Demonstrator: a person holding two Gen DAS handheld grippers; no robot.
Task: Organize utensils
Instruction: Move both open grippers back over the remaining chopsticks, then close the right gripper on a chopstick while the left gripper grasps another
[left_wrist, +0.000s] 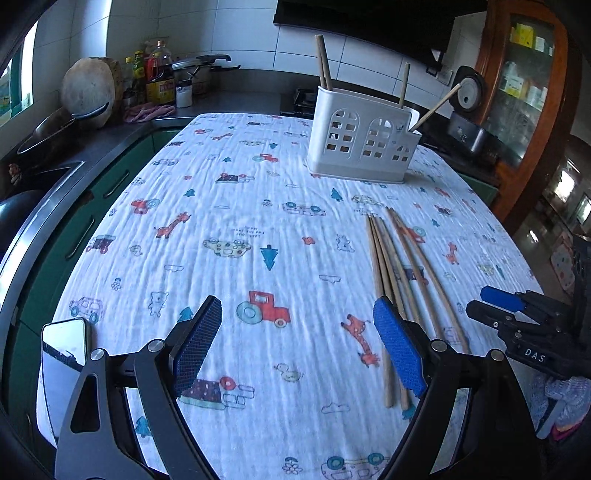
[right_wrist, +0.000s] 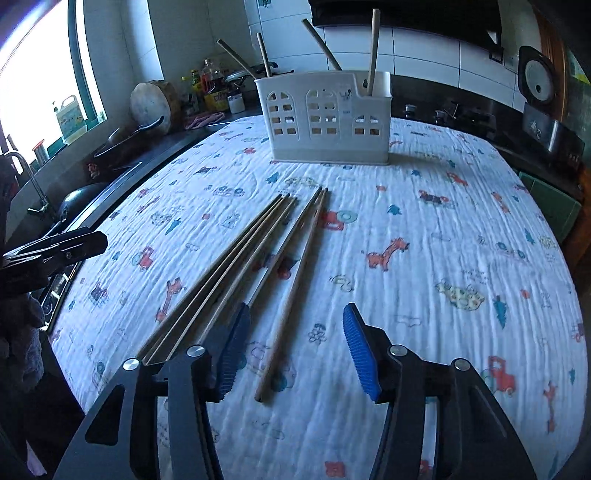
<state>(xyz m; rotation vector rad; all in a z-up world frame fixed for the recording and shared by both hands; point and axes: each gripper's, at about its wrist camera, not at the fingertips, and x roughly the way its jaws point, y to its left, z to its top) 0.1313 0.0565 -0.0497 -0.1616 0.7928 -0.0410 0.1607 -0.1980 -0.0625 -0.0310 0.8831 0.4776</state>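
Several wooden chopsticks (left_wrist: 400, 266) lie loose on the patterned tablecloth; they also show in the right wrist view (right_wrist: 258, 254). A white utensil holder (left_wrist: 360, 142) stands at the far side with several chopsticks upright in it, also seen in the right wrist view (right_wrist: 327, 118). My left gripper (left_wrist: 297, 343) is open and empty, with its right finger over the near ends of the chopsticks. My right gripper (right_wrist: 291, 350) is open, low over the table, with one chopstick (right_wrist: 291, 295) lying between its fingers. The right gripper also shows in the left wrist view (left_wrist: 491, 302).
The tablecloth (left_wrist: 240, 221) covers the table. A phone (left_wrist: 64, 365) lies at the near left edge. A kitchen counter with bottles (left_wrist: 159, 74), a chopping block (left_wrist: 90, 90) and a pan runs along the left. A rice cooker (right_wrist: 535, 79) and stove stand behind the table.
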